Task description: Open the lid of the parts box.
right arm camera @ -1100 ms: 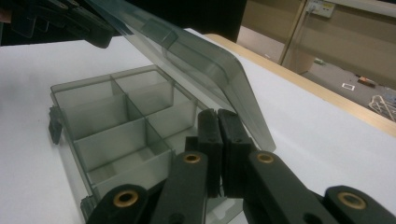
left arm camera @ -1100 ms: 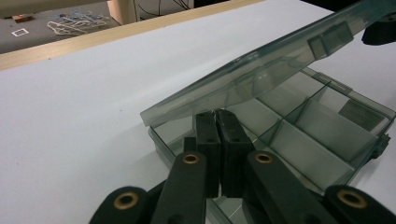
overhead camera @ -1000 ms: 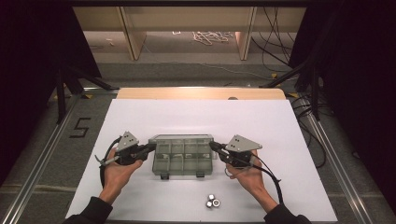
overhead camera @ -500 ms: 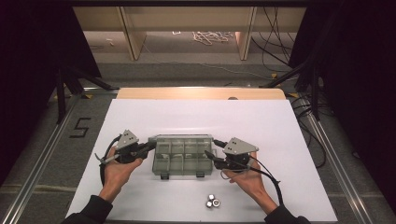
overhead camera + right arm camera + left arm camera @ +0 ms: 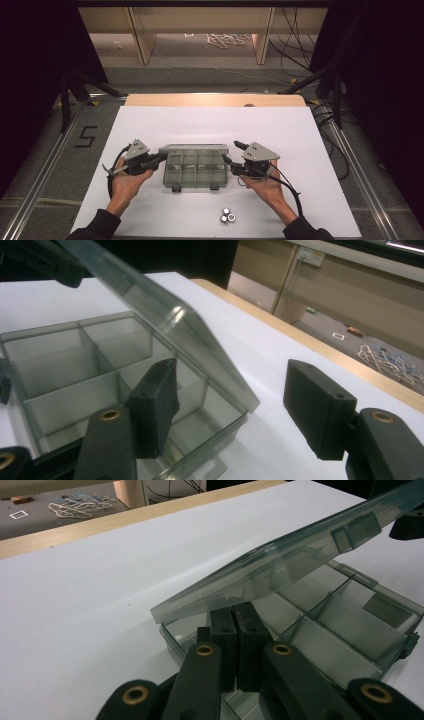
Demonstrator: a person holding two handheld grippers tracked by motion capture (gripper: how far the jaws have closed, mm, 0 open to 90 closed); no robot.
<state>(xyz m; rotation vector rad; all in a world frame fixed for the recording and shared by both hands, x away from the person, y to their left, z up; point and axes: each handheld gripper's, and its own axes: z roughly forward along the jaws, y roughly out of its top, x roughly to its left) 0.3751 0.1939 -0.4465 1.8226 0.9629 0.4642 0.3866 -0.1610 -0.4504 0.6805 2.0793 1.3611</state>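
Observation:
A smoky clear compartment box (image 5: 196, 172) lies mid-table with its lid (image 5: 195, 148) tilted partly up. My left gripper (image 5: 162, 156) is shut at the box's left end. In the left gripper view its tips (image 5: 235, 612) reach over the rim, under the raised lid (image 5: 280, 560), with nothing between them. My right gripper (image 5: 230, 151) is open at the box's right end, its jaws having just been opening. In the right gripper view (image 5: 232, 385) one jaw hangs over an end compartment (image 5: 200, 415). The other is over the table, and the lid's corner (image 5: 245, 400) lies loose between them.
Three small metal nuts (image 5: 227, 216) lie near the table's front edge, in front of the box. White table (image 5: 200, 120) stretches behind the box to a wooden back edge (image 5: 215, 100). Cables trail from both grippers toward the person's forearms.
The right gripper's jaws, shut at the lid's right edge a second ago, now stand apart. The hand shifted only slightly. The left gripper and the box stayed put.

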